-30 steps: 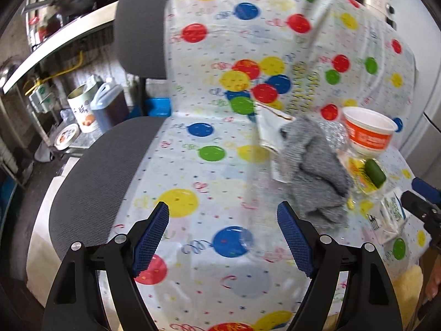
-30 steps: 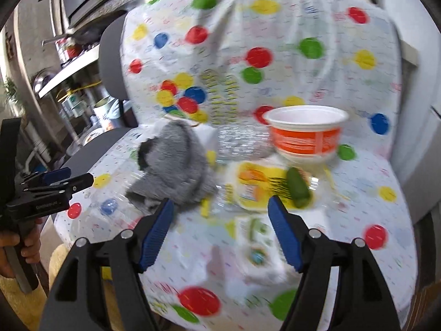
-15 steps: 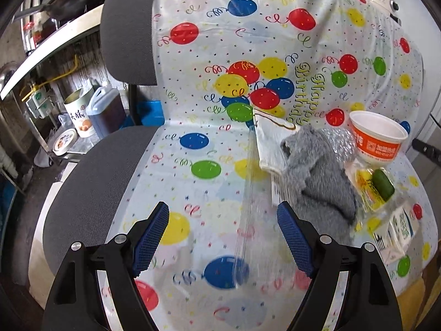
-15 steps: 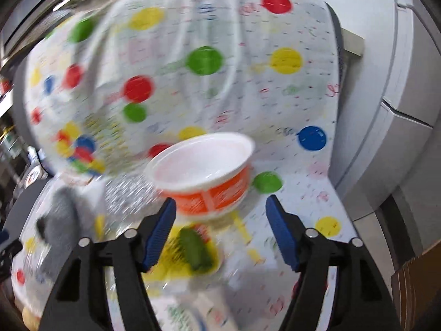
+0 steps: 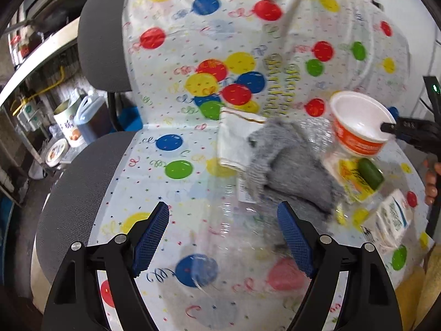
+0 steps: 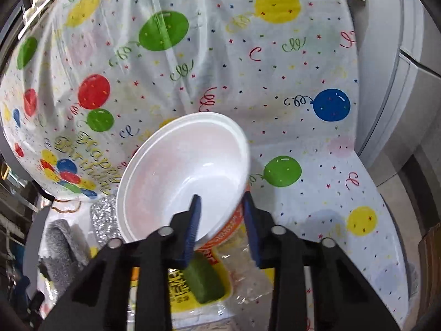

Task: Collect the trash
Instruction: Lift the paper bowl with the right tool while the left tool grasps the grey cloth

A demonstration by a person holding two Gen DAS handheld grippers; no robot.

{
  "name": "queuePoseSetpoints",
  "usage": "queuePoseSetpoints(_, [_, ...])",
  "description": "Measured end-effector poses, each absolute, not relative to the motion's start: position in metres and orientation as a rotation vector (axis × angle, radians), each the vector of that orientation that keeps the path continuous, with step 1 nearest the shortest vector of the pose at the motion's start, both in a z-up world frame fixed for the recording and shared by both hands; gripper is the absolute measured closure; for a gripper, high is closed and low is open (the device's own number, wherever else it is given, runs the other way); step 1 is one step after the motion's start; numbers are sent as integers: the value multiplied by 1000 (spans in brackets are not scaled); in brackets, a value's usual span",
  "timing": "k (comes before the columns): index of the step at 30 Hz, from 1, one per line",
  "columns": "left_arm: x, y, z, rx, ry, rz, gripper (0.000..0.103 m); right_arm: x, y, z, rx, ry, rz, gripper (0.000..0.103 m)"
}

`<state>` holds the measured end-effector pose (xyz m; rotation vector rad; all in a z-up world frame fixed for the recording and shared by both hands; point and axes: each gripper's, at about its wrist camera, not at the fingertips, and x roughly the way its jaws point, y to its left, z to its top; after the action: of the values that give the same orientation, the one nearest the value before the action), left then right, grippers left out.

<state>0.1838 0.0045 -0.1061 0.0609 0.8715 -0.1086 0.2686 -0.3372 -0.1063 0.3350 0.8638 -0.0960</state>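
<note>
While the left gripper [image 5: 223, 237] hangs wide apart over the balloon-print sheet [image 5: 176, 143] with nothing between its pads, the right gripper [image 6: 220, 220] is closing on the near wall of the white-and-orange foam bowl [image 6: 184, 171]: one finger inside, one outside against the orange band. Can't tell for sure if the pads are pressing yet. Bowl's tipped, sitting at the right end of the covered chair seat, next to a yellow wrapper [image 5: 350, 173] with a green block [image 5: 370, 173] lying on it. Just left of that there's a grey cloth [image 5: 289, 171] bunched over a white paper [image 5: 234, 143], plus a small carton [image 5: 391, 218] nearer the front edge.
</note>
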Motion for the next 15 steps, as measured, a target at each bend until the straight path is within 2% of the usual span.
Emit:
queuePoseSetpoints(1, [181,2,-104,68,864,-116,22,264,-337,-100,342,854,-101,89])
queuePoseSetpoints(3, [173,-5,-97,81,845,-142,22,251,-342,-89,343,816,-117,97])
queuePoseSetpoints(10, [142,-52,-85,151,798,-295,22,194,-369,-53,359,726,-162,97])
queuePoseSetpoints(13, [130,-83,-91,210,798,-389,13,159,-385,-46,342,719,-179,97])
queuePoseSetpoints(15, [126,-103,-97,250,801,-439,13,137,-394,-46,326,726,-183,97])
